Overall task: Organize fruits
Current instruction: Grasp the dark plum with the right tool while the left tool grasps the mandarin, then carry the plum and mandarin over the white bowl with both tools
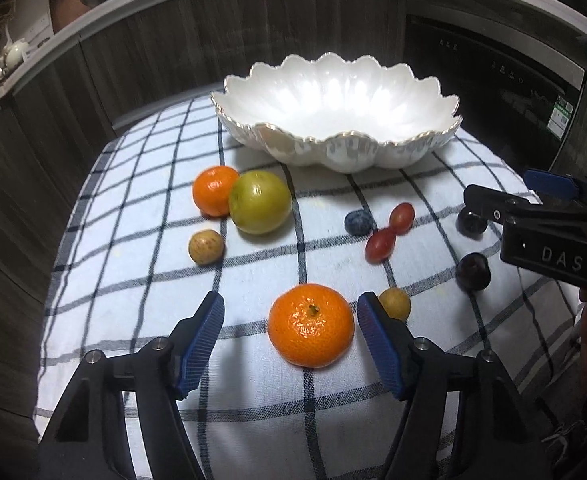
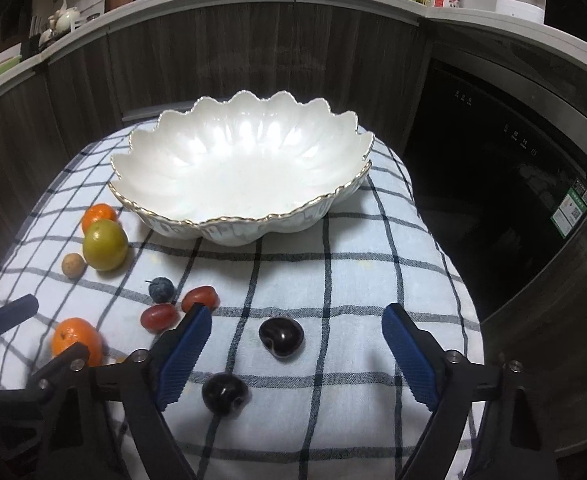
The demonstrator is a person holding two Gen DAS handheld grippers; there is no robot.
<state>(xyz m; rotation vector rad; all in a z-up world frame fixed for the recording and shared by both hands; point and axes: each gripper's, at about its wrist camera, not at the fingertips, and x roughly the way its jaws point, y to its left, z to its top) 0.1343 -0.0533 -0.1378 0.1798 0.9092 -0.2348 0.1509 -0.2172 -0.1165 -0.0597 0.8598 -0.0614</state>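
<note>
A white scalloped bowl point(image 1: 333, 136) point(image 2: 233, 220) with a gold rim stands empty at the back of the checked cloth. My left gripper point(image 1: 291, 300) is open around a mandarin point(image 1: 311, 330) that rests on the cloth. Its right pad is close to the fruit, its left pad well clear. My right gripper point(image 2: 297, 312) is open over a dark cherry point(image 2: 281, 338), with neither pad touching it. A second cherry point(image 2: 225, 398) lies nearer, by the left finger. A green fruit point(image 1: 259, 202), another mandarin point(image 1: 213, 190), two red grapes point(image 1: 380, 245) and a blueberry point(image 1: 358, 222) lie loose.
Two small brown fruits point(image 1: 206, 246) point(image 1: 395, 302) also sit on the cloth point(image 2: 333, 280), the second just behind my left gripper's right finger. Dark wood cabinet fronts point(image 2: 253, 52) curve behind the table, with a black appliance point(image 2: 493, 184) to the right.
</note>
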